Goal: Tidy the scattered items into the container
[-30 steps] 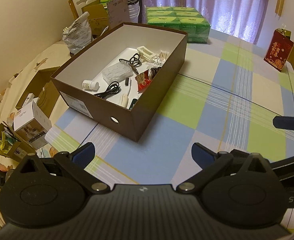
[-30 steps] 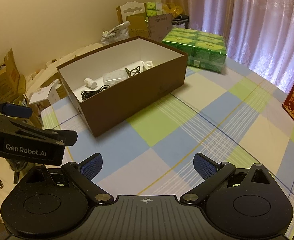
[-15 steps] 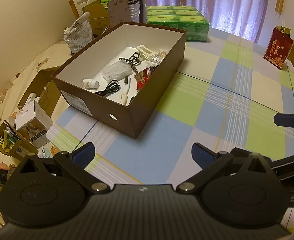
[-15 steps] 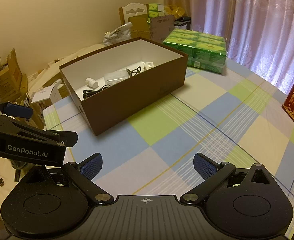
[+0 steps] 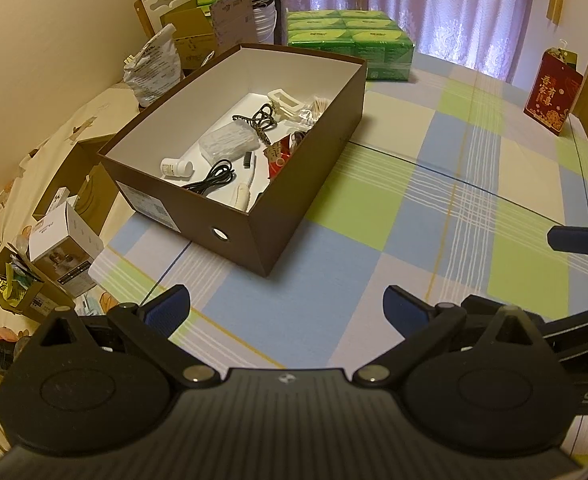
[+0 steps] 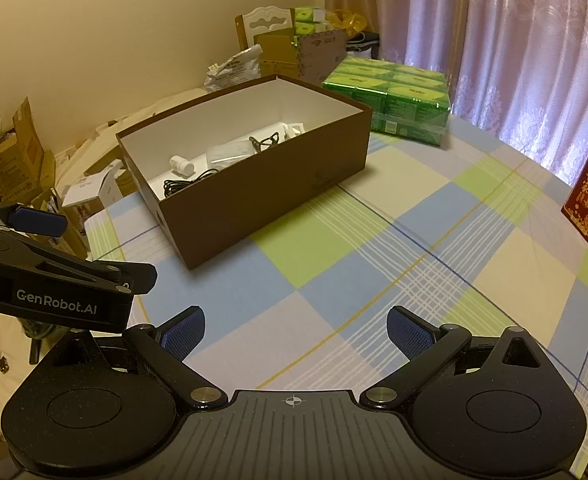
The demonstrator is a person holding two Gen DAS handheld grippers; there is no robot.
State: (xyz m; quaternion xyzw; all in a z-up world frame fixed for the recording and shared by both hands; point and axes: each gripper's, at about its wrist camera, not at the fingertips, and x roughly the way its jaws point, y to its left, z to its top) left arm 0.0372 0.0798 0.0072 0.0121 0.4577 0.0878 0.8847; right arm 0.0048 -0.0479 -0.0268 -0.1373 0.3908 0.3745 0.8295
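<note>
Covering the whole table is a checked cloth (image 5: pixel 434 208) in blue, green and cream squares, and no loose item lies on the part of it that is visible. On it, toward the far left side, stands the brown cardboard box (image 5: pixel 294 184) with white inner walls, open at the top. Behind the box sits a green pack of tissue bundles (image 5: pixel 350 40), and at the far right edge stands a red gift bag (image 5: pixel 552 90), well apart from the box.

Inside the box lie the gathered things: a clear plastic packet (image 5: pixel 227 142) in the middle, a black cable (image 5: pixel 213 180) near the front wall, a dark cord (image 5: pixel 259 120) further back, a cream clip (image 5: pixel 283 100) at the far end, and a small white bottle (image 5: pixel 175 168) on its side by the left wall.

Both tools hover over the cloth in front of the box. The left gripper (image 5: pixel 285 306) has its jaws wide apart and holds nothing. The right gripper (image 6: pixel 296 330) is likewise spread wide and empty.
</note>
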